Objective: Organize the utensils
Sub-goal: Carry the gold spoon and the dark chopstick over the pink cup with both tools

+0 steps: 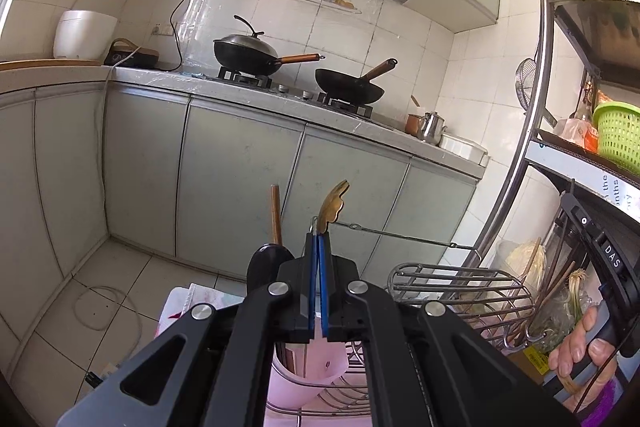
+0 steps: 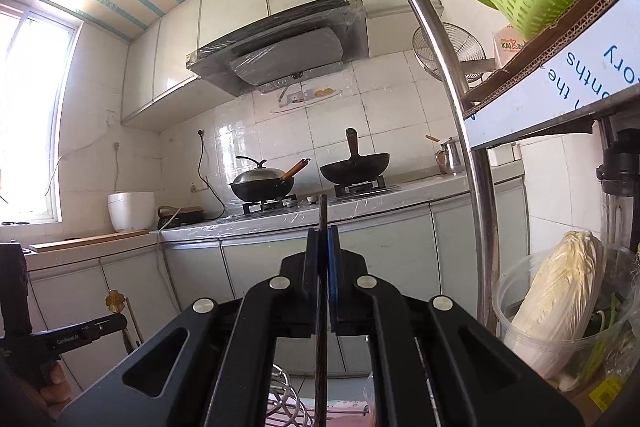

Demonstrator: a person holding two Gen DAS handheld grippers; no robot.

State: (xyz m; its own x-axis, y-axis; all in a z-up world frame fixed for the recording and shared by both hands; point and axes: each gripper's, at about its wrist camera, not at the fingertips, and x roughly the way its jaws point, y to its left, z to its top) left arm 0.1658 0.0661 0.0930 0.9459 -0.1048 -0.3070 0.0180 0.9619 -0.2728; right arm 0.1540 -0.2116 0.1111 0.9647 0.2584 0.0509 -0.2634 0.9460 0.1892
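At lower centre of the left wrist view, the left gripper (image 1: 319,239) has its blue pads pressed together on the neck of a brass-coloured utensil (image 1: 334,205) whose ornate end sticks up past the fingertips. Below it sits a pink holder (image 1: 304,367) on a wire dish rack (image 1: 340,399), with a dark ladle (image 1: 268,263) and a wooden handle (image 1: 276,215) standing up just left of the gripper.

At centre of the right wrist view, the right gripper (image 2: 322,233) is clamped on a thin dark utensil (image 2: 322,307) that runs straight down between the fingers and pokes out above them. What kind of utensil it is cannot be told. The same rack's wire loops (image 2: 284,403) show at the bottom edge. At far left the other gripper appears with the brass piece (image 2: 115,301).

Step in hand, by my reading: both hands carry one utensil each over the rack, ready to deposit. Next move calls for lowering the brass piece into the pink holder without fouling the ladle, then parting the pads. Right hand likely follows once the left is out of the way.
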